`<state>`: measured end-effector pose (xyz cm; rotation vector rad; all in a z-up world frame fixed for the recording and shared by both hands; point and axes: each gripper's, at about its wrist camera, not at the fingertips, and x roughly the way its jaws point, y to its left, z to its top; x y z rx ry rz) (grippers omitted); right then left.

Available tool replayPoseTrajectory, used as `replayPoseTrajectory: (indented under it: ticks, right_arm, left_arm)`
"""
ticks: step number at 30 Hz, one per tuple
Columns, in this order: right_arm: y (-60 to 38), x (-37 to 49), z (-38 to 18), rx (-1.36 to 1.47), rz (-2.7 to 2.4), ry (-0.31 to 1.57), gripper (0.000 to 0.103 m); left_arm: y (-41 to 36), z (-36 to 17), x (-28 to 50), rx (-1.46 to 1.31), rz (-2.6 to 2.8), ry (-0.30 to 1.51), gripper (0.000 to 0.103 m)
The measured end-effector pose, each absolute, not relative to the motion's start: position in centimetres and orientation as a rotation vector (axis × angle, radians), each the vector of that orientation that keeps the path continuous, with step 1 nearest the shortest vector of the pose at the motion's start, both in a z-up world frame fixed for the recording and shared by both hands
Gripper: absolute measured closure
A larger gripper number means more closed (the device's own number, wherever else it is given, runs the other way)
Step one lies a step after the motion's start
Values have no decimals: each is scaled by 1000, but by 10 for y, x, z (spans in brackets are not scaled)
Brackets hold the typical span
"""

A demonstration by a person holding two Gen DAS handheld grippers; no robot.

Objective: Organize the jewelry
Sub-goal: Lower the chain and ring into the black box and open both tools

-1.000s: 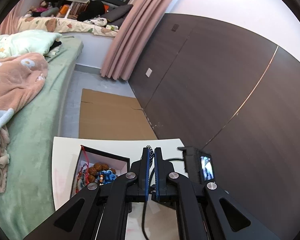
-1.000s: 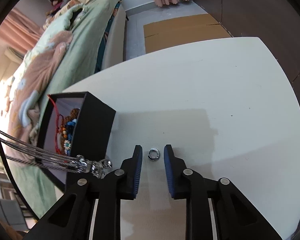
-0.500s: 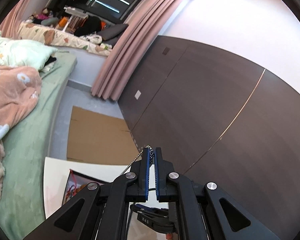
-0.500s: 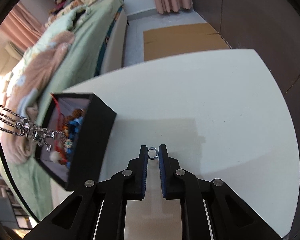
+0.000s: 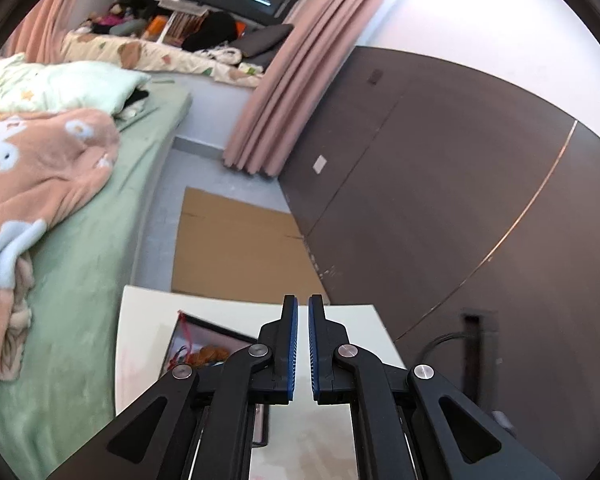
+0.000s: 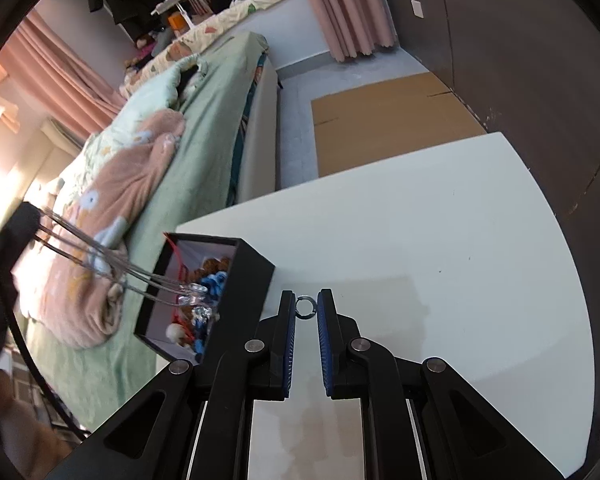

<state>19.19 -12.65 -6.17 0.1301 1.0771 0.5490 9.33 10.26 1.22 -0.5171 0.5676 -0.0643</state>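
- The ring (image 6: 305, 307) is showing as a small silver hoop with a thicker, darker patch on one side, seen nearly face-on in the right wrist view.
- It is sitting between the tips of the right gripper (image 6: 305, 312), whose blue-padded fingers (image 6: 289, 344) are standing slightly apart with the hoop spanning the gap; whether the pads are pressing on it cannot be told.
- The ring is lying just beside the box (image 6: 242, 288), over the white tabletop (image 6: 440, 248); being round, it is showing no long axis.
- The box is black with a pale lining, tilting toward the bed (image 6: 204, 152), and is holding brown beads, blue beads and red cord.
- A silver chain (image 6: 112, 272) is stretching in several strands from a dark blurred shape at the left of the box down to a shiny pendant at the box's open mouth, its length running away from the box toward the bed.
- The left gripper (image 5: 303, 312) is hanging above the box (image 5: 204, 344) with its fingers (image 5: 290, 344) narrowly parted and nothing between them.
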Motion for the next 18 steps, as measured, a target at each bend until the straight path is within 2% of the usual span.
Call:
replayPoseTrajectory:
  ticks: [3, 4, 7, 8, 12, 14, 18]
  right_arm:
    - [-125, 192, -60, 139, 556, 1071, 90]
    - [-125, 191, -60, 144, 560, 1070, 90]
    - [-123, 190, -58, 177, 586, 1062, 90]
    - [-123, 188, -56, 185, 595, 1057, 90]
    - [-117, 182, -47, 237, 669, 1021, 90]
    - [-113, 178, -45, 256, 705, 1014, 90]
    - [-97, 173, -45, 285, 769, 1007, 90]
  left_arm:
    - [102, 10, 92, -489, -48, 586, 96]
    - [102, 8, 93, -487, -49, 601, 88]
    - [106, -2, 95, -516, -46, 648, 56]
    - [109, -4, 94, -529, -36, 649, 50]
    - [121, -5, 88, -543, 18, 639, 41]
    - [128, -7, 86, -552, 47, 637, 31]
    - [143, -12, 84, -586, 99, 647, 29]
